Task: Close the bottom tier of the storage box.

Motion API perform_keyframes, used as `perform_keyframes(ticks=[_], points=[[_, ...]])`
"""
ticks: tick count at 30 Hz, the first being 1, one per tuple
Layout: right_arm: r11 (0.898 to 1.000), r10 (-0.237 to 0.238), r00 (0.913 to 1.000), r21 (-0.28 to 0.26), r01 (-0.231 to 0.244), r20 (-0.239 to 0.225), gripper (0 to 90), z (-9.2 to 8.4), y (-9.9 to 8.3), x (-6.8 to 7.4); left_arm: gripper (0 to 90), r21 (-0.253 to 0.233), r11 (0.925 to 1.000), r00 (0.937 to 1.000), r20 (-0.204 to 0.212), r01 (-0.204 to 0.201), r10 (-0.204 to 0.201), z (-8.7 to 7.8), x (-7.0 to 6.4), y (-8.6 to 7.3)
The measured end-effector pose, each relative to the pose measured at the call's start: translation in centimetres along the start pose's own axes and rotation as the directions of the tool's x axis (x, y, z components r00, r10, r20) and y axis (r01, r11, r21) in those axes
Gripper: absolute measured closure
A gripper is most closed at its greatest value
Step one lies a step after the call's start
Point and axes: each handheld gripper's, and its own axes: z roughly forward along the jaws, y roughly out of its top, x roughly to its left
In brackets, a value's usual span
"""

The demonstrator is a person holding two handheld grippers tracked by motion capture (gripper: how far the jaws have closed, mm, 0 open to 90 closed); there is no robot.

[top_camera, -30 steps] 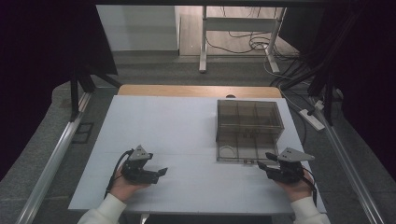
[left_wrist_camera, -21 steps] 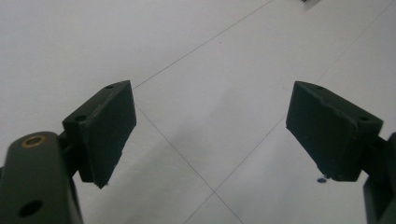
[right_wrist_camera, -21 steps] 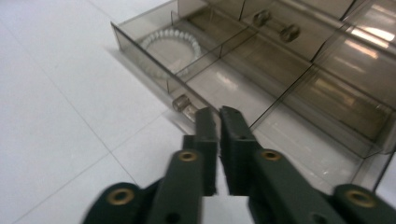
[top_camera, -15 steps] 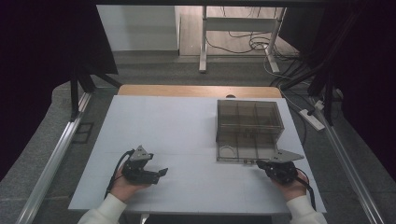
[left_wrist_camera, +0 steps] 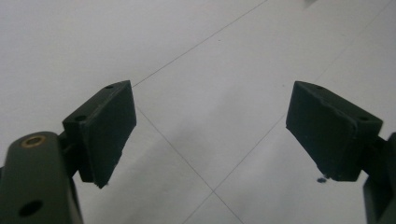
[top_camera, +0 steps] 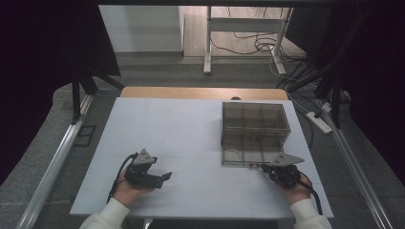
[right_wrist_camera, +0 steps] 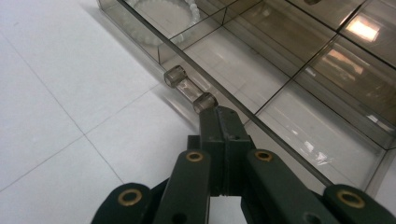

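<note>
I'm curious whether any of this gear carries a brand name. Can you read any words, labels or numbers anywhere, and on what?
None can be read: the smoky clear box, its clear handle, the white table and both claws, left claw and right claw, bear no visible writing, label or number.

The right gripper (right_wrist_camera: 219, 114) has closed its jaws. They now meet beside the clear box's (top_camera: 255, 129) handle (right_wrist_camera: 187, 88).

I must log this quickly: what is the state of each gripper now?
Left gripper: open, holding nothing.
Right gripper: shut, tips at the box handle, holding nothing.
</note>
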Motion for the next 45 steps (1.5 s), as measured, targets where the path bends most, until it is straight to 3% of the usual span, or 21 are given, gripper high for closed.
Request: perform_keyframes(ticks=[24,45], points=[[1.0,-0.019,0.9997,0.005,0.019,0.016,89.4,0.6,0.0,0.0,16.5,0.004,1.0,1.0,0.0,-0.002,0.002,0.1,-0.1,0.0],[1.0,-0.007,0.9992,-0.002,0.007,0.039,89.5,1.1,0.3,-0.5,16.4,0.006,1.0,1.0,-0.004,-0.001,0.001,0.1,-0.1,0.0]])
